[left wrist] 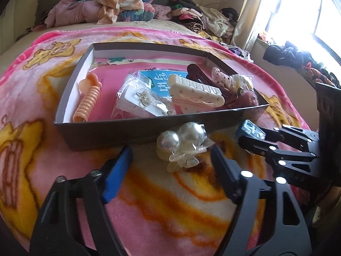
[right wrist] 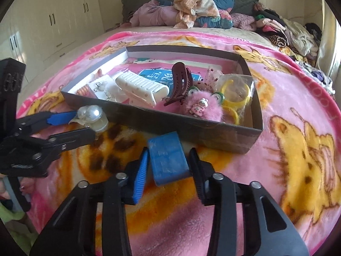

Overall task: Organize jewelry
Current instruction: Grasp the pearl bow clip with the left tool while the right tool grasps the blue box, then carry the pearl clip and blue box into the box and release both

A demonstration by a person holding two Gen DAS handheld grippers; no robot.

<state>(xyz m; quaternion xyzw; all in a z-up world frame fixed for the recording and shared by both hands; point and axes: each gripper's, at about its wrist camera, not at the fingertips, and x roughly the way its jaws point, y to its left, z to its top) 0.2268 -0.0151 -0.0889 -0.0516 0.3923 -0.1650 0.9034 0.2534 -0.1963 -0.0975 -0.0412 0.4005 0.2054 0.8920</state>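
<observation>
A pearl hair ornament (left wrist: pixel 181 147) in clear wrap lies on the pink blanket in front of a grey cardboard box (left wrist: pixel 127 132). My left gripper (left wrist: pixel 170 148) straddles it with both fingers clear of it, open. The right wrist view shows that gripper (right wrist: pixel 85 122) at the left, around the pearls (right wrist: pixel 91 115). My right gripper (right wrist: pixel 169 150) is shut on a small blue case (right wrist: pixel 168 160) just before the box's front wall (right wrist: pixel 191 130). The box holds a white claw clip (right wrist: pixel 142 87), a maroon clip (right wrist: pixel 179 81), a pink fuzzy charm (right wrist: pixel 202 106), an earring card (left wrist: pixel 145 102) and an orange spiral tie (left wrist: pixel 87 102).
A pink cartoon blanket (right wrist: pixel 298 149) covers the bed. Piled clothes (right wrist: pixel 191 10) lie along the head of the bed and its right side. A bright window (left wrist: pixel 309 10) is at the right, cream wardrobes (right wrist: pixel 53 21) at the left. Yellow bangles (right wrist: pixel 234 93) sit in a bag.
</observation>
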